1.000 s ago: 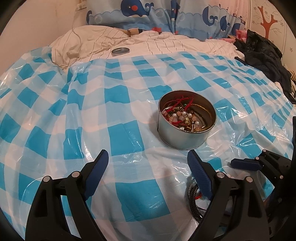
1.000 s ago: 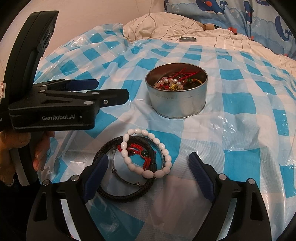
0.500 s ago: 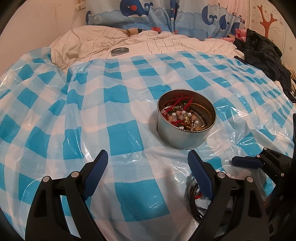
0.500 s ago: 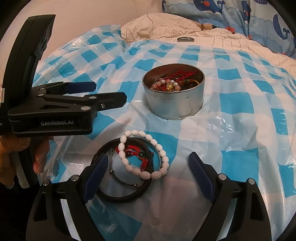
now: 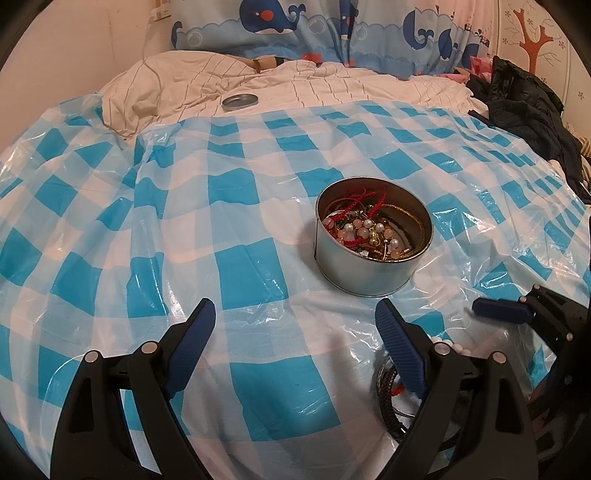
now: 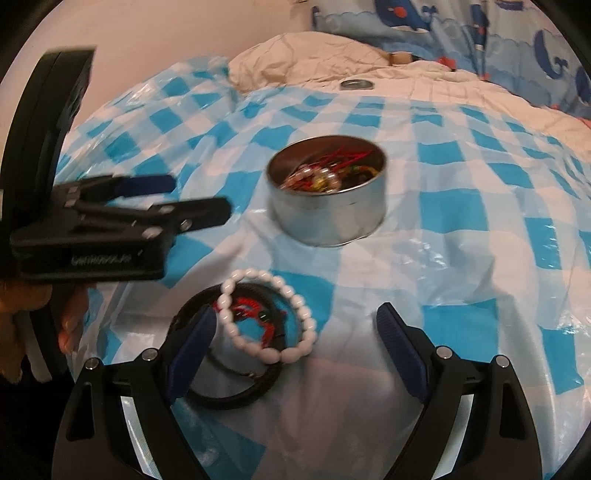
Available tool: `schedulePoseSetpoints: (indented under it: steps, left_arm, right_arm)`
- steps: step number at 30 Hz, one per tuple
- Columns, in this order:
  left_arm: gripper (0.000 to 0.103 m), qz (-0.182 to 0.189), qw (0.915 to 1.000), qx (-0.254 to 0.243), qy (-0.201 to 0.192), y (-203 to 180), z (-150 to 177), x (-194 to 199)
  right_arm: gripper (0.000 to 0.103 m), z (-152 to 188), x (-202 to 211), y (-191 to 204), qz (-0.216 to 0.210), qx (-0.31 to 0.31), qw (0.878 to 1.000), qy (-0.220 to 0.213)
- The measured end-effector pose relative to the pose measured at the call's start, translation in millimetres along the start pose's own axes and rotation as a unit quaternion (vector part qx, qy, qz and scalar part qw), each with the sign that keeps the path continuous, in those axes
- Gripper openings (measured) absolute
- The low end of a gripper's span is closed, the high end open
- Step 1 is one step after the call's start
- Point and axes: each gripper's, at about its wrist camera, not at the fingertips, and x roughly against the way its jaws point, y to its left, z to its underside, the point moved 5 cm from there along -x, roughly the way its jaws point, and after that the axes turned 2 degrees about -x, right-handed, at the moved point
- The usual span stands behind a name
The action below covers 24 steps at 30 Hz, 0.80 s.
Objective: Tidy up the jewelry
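Observation:
A round metal tin [image 5: 369, 275] [image 6: 327, 218] full of beads, red cords and chains stands on the blue-and-white checked plastic sheet. Nearer than the tin lies a small pile: a white bead bracelet [image 6: 271, 315], a black braided bracelet [image 6: 229, 397] and a red cord bracelet [image 6: 258, 314]. My right gripper [image 6: 295, 328] hangs open just above this pile, the white bracelet between its jaws and untouched. My left gripper [image 5: 295, 323] is open over bare sheet left of the pile; its right finger hides most of the black braided bracelet [image 5: 386, 398]. The left gripper [image 6: 173, 199] also shows from the side in the right wrist view.
The tin's lid [image 5: 240, 100] [image 6: 356, 84] lies on the striped cream bedding beyond the sheet. A whale-print pillow [image 5: 314, 33] stands at the back and dark clothes [image 5: 524, 107] are heaped at the right. A hand [image 6: 33, 317] holds the left gripper's handle.
The right wrist view has shifted slightly and blurred, and the pile now sits a little higher between the right jaws. The left gripper and the tin have kept still.

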Motion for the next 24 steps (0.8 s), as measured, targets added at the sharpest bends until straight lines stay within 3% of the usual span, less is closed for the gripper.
schedulePoseSetpoints:
  steps: [6,7,8,9,13,18,24]
  left_arm:
    - [0.084,0.010,0.9998,0.020,0.003,7,2,0]
    - [0.084,0.012,0.9996,0.024,0.004,9,3,0]
    - [0.084,0.015,0.9993,0.033,0.004,13,4,0]
    - [0.084,0.018,0.9991,0.039,0.005,16,3,0]
    - [0.085,0.024,0.9979,0.060,0.007,28,6,1]
    - [0.085,0.023,0.9980,0.058,0.005,29,6,3]
    - [0.085,0.022,0.9980,0.060,0.006,31,6,4]
  right_arm:
    - [0.085,0,5,17,-0.014,0.047,0.999,-0.016]
    - [0.080,1,6,21,-0.017,0.058,0.998,-0.018]
    - [0.063,1,6,25,-0.019,0.070,0.997,-0.022]
    - [0.056,1,5,28,-0.019,0.077,0.997,-0.020]
    - [0.037,3,-2,33,-0.011,0.104,0.994,-0.011]
    - [0.037,6,-7,42,0.001,0.141,0.990,-0.010]
    - [0.037,10,-1,58,0.018,0.201,0.979,-0.041]
